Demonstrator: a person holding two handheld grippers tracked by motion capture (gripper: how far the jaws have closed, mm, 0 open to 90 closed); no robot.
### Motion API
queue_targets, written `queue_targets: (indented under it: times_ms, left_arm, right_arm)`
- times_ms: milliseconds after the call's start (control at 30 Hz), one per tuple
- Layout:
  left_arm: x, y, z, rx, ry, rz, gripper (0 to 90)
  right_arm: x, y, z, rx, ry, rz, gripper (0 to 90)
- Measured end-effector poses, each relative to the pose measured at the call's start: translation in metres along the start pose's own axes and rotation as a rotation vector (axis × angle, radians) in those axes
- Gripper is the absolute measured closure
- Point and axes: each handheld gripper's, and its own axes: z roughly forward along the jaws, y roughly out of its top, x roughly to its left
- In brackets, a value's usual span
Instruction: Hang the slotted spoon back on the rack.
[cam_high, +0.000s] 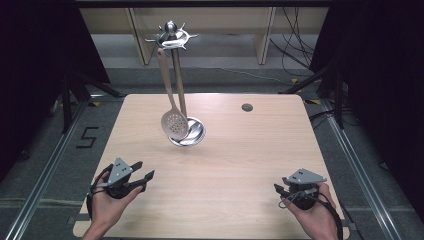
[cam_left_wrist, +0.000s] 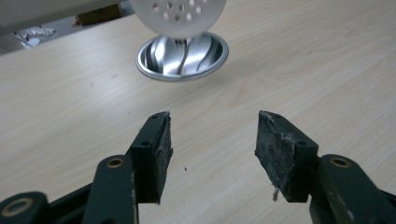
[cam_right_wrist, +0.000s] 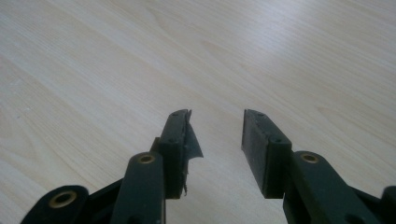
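Hanging from a steel stand (cam_high: 171, 36) on your table (cam_high: 250, 160) is a pale slotted spoon (cam_high: 173, 121): a long, slim handle hooked on one arm of the star-shaped top, and a round, flat bowl pierced with small holes. Its bowl dangles just above the stand's base (cam_high: 192, 134), a shiny round dish that mirrors the spoon in streaks. A thin upright post joins that dish to the top, and the spoon's handle runs close beside the post.

Your left gripper (cam_high: 141, 176) sits near the table's front edge, in front of the stand and well apart from it, aimed toward the dish; its jaws are spread with nothing between them. In the left gripper view you see the holed spoon (cam_left_wrist: 180, 14) straight ahead over the gleaming base (cam_left_wrist: 182, 58), beyond the bare black pads (cam_left_wrist: 156, 149). Your right gripper (cam_high: 281, 192) rests farther from the stand, at the front right of the table; its jaws also stand apart over bare wood, one pad (cam_right_wrist: 180, 149) showing a torn, peeling lining.

Your table is light wood with a soft grain and rounded corners, with a small dark round hole (cam_high: 247, 107) to the right of the stand. Behind the stand you have grey floor, pale wooden panels and loose black cables (cam_high: 292, 45); black curtains close both sides, and a "5" (cam_high: 87, 137) is marked on the floor left of the table.
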Motion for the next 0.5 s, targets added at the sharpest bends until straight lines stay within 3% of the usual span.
queue_targets:
  times_ms: [300, 400, 433, 500]
  left_arm:
    - [0.002, -0.012, 0.004, -0.028, 0.003, -0.093, 44.7]
    - [0.003, -0.015, 0.004, -0.013, -0.007, -0.092, 44.6]
    - [0.002, -0.015, 0.004, -0.014, -0.007, -0.093, 44.5]
    - [0.003, -0.015, 0.004, -0.018, -0.002, -0.088, 44.1]
  right_arm:
    - [-0.001, 0.001, 0.001, -0.005, 0.007, 0.023, 60.5]
    - [-0.001, 0.000, 0.001, -0.003, 0.011, 0.026, 59.8]
    - [0.000, 0.000, 0.001, 0.002, 0.015, 0.048, 59.5]
    - [-0.004, -0.001, 0.003, -0.018, 0.009, 0.005, 58.8]
